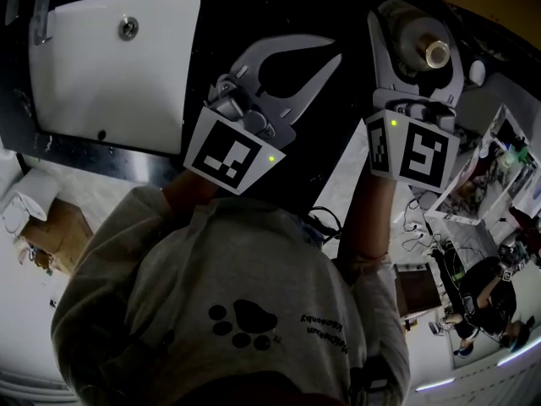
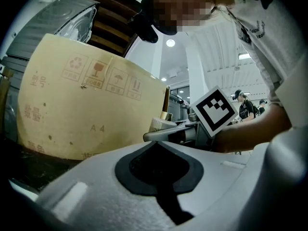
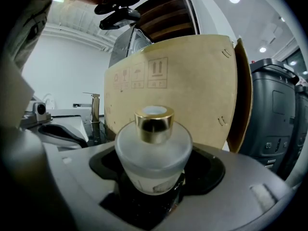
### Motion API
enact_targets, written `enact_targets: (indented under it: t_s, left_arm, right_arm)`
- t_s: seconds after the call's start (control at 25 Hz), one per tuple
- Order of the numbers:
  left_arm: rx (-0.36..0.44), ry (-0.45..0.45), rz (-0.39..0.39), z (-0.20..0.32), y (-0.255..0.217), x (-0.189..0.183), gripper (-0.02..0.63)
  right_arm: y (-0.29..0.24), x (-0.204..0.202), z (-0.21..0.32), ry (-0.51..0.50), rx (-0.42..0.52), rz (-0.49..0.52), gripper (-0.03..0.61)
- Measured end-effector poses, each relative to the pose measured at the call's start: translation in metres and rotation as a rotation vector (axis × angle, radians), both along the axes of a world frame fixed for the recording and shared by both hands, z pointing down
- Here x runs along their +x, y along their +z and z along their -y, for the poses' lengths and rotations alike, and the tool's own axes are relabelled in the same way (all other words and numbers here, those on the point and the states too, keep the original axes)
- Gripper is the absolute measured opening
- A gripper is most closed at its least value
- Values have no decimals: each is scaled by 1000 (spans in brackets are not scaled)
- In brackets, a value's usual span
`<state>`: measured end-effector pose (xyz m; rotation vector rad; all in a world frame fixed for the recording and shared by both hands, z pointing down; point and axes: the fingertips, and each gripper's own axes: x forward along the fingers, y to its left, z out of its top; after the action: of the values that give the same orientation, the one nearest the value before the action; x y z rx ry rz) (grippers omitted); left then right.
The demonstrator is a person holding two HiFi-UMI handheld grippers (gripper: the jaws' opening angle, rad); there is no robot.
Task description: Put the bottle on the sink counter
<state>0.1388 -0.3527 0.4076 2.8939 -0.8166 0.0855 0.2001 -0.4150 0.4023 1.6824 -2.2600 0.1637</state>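
Note:
A frosted glass bottle (image 1: 427, 51) with a gold cap (image 3: 154, 123) sits between the jaws of my right gripper (image 1: 418, 25), which is shut on its round body (image 3: 153, 153). In the head view it hangs over the black sink counter (image 1: 338, 134), right of the white sink basin (image 1: 118, 57). My left gripper (image 1: 331, 51) is beside it to the left, over the same counter. Its jaws meet at the tips (image 2: 154, 143) with nothing between them.
A tall cardboard box (image 3: 178, 90) stands close ahead of both grippers, also filling the left gripper view (image 2: 82, 105). A chrome faucet (image 3: 95, 107) rises to its left. A black bin (image 3: 274, 114) stands to the right. Cluttered tables and a person (image 1: 482, 303) are at right.

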Motion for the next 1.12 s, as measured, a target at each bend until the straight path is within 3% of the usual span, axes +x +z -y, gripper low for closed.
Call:
enact_targets:
  t_s: [0.44,1.12]
  left_arm:
    - [31,10,36,-3,4,12,2]
    - [21,8,61,0,6,11,3]
  right_arm:
    - [27,8,17,-11,-36,-12,334]
    - [61,20,31,-2,-172,-10,334]
